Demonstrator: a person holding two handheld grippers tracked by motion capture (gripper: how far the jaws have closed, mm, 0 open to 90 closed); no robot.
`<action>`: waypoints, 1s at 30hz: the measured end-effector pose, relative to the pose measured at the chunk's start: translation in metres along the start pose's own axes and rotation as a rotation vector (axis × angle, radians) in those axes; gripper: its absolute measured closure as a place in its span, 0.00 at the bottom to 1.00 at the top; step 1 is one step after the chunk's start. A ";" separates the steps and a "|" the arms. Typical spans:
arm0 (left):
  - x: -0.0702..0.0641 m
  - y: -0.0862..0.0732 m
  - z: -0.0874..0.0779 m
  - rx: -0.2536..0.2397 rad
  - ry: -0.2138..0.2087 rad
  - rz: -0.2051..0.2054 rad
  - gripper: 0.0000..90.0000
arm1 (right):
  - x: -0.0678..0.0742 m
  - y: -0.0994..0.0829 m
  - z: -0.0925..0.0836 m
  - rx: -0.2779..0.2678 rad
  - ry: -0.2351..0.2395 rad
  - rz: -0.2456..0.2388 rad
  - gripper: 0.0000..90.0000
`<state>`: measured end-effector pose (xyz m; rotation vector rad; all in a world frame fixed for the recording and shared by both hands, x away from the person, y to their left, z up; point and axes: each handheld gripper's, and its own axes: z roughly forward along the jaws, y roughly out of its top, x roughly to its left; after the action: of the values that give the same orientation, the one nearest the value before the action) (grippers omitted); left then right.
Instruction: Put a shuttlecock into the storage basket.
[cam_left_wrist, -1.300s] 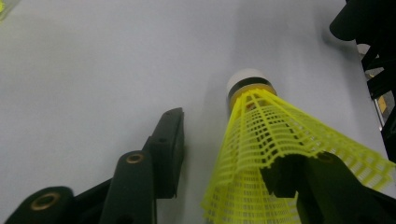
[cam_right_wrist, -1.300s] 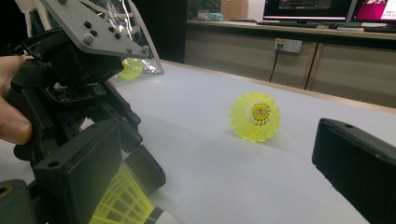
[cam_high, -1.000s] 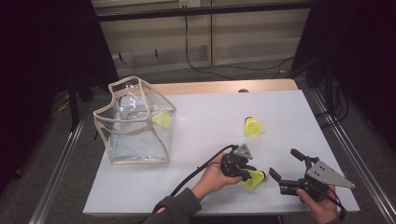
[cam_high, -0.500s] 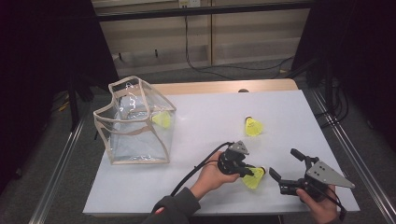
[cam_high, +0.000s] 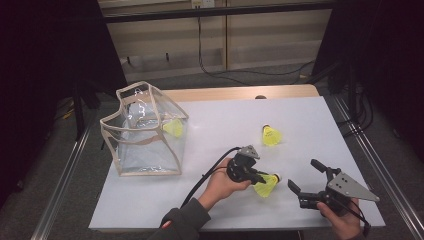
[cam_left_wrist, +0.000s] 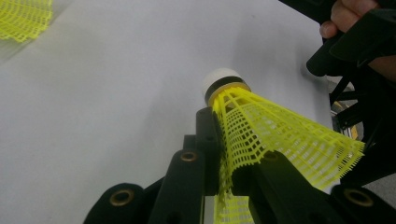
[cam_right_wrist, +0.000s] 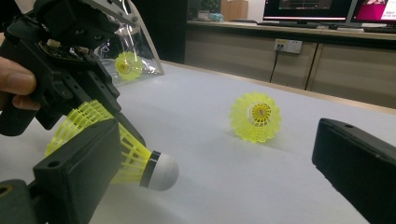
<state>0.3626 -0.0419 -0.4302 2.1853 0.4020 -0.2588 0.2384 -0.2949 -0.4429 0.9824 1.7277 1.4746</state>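
Observation:
My left gripper (cam_high: 259, 178) is shut on the skirt of a yellow mesh shuttlecock (cam_high: 266, 186) near the table's front edge. In the left gripper view the black jaws pinch the netting (cam_left_wrist: 261, 128), and the white cork points away. My right gripper (cam_high: 303, 174) stands open just right of it, with nothing between its jaws. In the right gripper view the held shuttlecock (cam_right_wrist: 128, 156) hangs just above the table, with the left gripper (cam_right_wrist: 70, 74) behind it. A second shuttlecock (cam_high: 271, 135) lies on the table further back.
A clear plastic bag (cam_high: 142, 132) with beige trim stands open at the left of the white table (cam_high: 225, 125). A third yellow shuttlecock (cam_high: 173, 127) is at the bag's right side; in or against it I cannot tell. Dark floor and cables surround the table.
The left gripper has closed on the shuttlecock and drawn it slightly up and to the left. The right gripper has stayed where it was.

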 end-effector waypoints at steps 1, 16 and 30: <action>0.000 0.001 -0.002 0.004 0.005 -0.001 0.96 | 0.000 0.000 0.000 0.000 0.000 0.000 0.02; 0.004 0.002 -0.014 -0.006 0.009 -0.018 0.96 | 0.000 0.000 0.000 -0.002 0.000 0.007 0.02; 0.009 0.003 -0.028 -0.019 0.031 -0.030 0.96 | -0.001 0.000 0.002 -0.009 -0.006 0.033 0.01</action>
<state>0.3729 -0.0193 -0.4137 2.1678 0.4525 -0.2368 0.2406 -0.2952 -0.4431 1.0139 1.7069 1.4979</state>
